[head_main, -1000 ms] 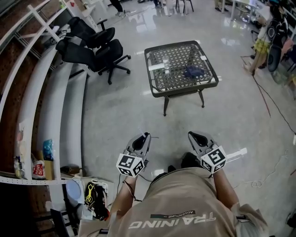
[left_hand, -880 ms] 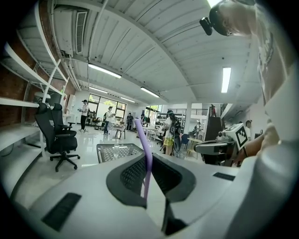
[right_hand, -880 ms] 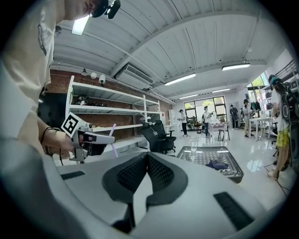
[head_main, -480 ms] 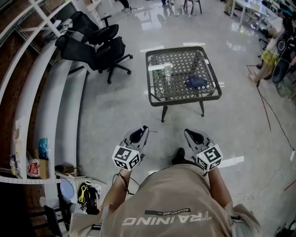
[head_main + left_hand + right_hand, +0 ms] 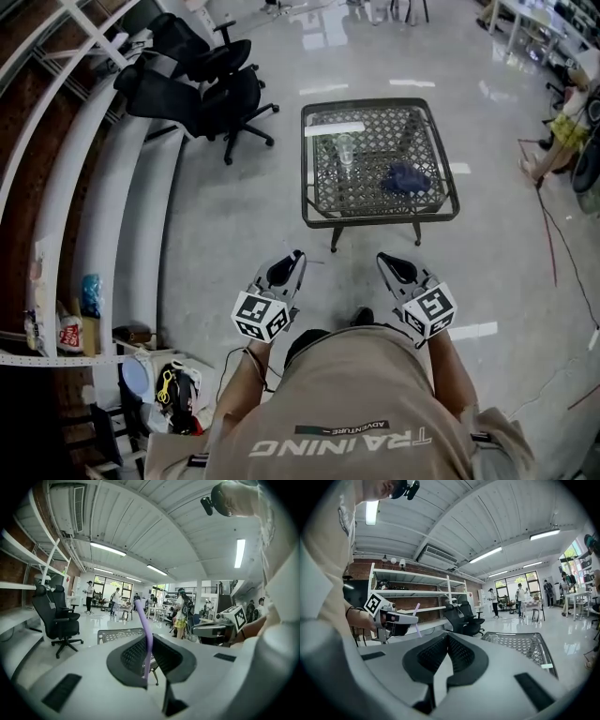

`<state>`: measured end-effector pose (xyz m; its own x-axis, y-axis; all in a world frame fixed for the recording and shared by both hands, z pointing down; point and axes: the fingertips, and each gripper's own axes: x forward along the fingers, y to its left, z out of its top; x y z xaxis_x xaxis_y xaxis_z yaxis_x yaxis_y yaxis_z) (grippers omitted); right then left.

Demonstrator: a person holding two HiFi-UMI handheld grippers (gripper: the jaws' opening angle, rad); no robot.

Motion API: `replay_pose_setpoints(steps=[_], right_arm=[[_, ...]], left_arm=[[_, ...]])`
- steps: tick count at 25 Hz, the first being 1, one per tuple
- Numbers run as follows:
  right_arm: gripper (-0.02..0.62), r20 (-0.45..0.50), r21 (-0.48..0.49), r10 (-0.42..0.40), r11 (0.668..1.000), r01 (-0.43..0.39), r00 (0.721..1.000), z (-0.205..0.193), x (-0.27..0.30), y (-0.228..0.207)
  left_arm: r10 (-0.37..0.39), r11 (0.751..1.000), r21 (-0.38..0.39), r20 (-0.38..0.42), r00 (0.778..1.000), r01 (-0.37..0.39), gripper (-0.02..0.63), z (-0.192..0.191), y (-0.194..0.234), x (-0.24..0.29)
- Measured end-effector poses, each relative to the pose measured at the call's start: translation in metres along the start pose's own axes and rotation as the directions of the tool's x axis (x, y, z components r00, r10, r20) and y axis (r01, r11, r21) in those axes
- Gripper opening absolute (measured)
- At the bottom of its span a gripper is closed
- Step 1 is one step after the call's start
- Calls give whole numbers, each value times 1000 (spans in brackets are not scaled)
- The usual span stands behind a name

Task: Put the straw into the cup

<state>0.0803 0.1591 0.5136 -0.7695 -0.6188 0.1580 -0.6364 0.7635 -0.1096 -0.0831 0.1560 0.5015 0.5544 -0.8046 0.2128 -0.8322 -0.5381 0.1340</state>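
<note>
You've got the purple straw [image 5: 145,632] pinched upright in your left gripper [image 5: 292,260], and your right gripper [image 5: 388,262] is shut on nothing. The clear cup [image 5: 345,147] sits on the mesh table [image 5: 314,211] well ahead, so I'd walk in close first, then keep the straw vertical over the rim.

A square, dark metal table [image 5: 380,218] with a mesh top is standing on a glossy grey floor [image 5: 234,216]. A clear cup [image 5: 345,148] is standing upright toward the table's far left. A white strip [image 5: 335,128] is lying just behind the cup along the far edge, and a crumpled blue bundle [image 5: 408,178] is lying to the right, apart from the cup.
</note>
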Motion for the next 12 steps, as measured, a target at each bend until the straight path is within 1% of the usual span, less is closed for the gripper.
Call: replay_pose_setpoints(steps=[4,8,12], right_arm=[[17,-11,37,17,999,-17,1000,-4,11,-12],[17,-24,53,37,998,-36,999,-8,18,-17],[17,-33,59,43,997,-41,999,-11,23,-22]], left_arm=[[14,1000,-14,-21,1000,-14,43,1,6,11],[21,1000,-6,-51,998,-22,43,-2,12,22],[14,1000,-23,-51,999,-15,43,-2,18,34]])
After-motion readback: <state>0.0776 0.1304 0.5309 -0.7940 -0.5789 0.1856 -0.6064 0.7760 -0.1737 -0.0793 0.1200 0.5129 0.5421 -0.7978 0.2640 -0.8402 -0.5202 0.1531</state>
